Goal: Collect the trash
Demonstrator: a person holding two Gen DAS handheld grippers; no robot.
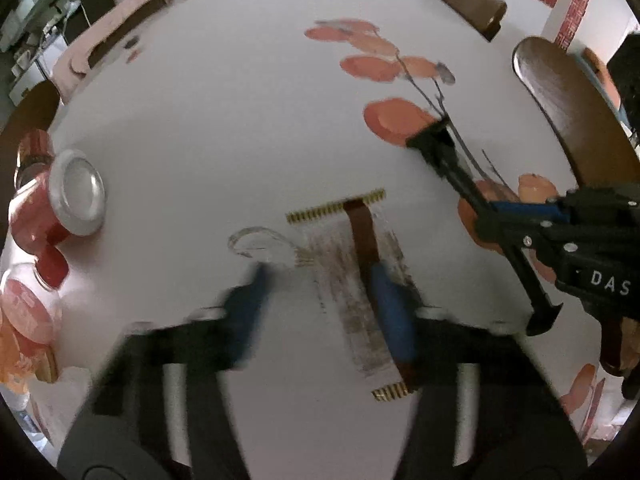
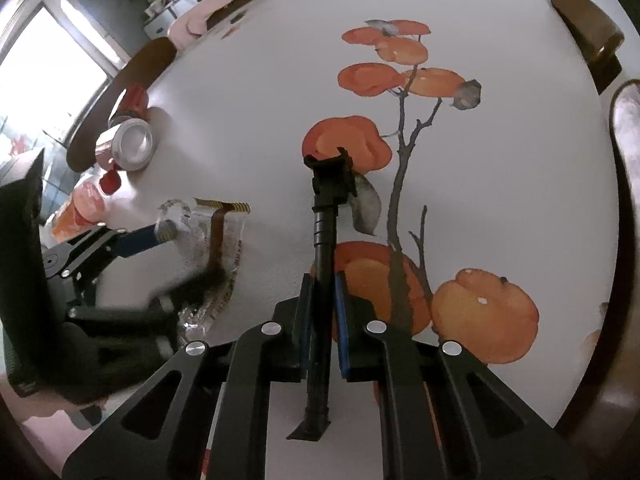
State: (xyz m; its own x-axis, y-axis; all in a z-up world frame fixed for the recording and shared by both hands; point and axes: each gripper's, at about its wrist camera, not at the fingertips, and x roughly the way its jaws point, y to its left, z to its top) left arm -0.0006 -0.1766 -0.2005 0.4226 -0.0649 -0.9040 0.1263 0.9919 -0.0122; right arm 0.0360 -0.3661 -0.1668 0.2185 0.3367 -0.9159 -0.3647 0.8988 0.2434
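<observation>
A clear plastic wrapper (image 1: 352, 280) with a brown strip and gold serrated ends lies flat on the white table (image 1: 220, 120). My left gripper (image 1: 320, 292) points down over it, blurred. One blue pad (image 1: 256, 284) stands at the wrapper's curled left edge, the other on its brown strip. The jaws stand apart, open, and the wrapper (image 2: 224, 240) looks unsqueezed. My right gripper (image 2: 322, 296) is shut on a thin black plastic rod (image 2: 324, 232), holding it mid-length, its clip end resting on the table. The left wrist view shows that gripper (image 1: 516, 216) and the rod (image 1: 448, 160) at right.
A crushed red soda can (image 1: 60, 200) lies on its side at the table's left edge, beside a red-capped plastic bottle (image 1: 28, 304). Orange fruit on a branch (image 2: 400, 184) is printed on the tablecloth. Brown chair backs (image 1: 560, 112) ring the table; one holds a pink cloth (image 1: 108, 36).
</observation>
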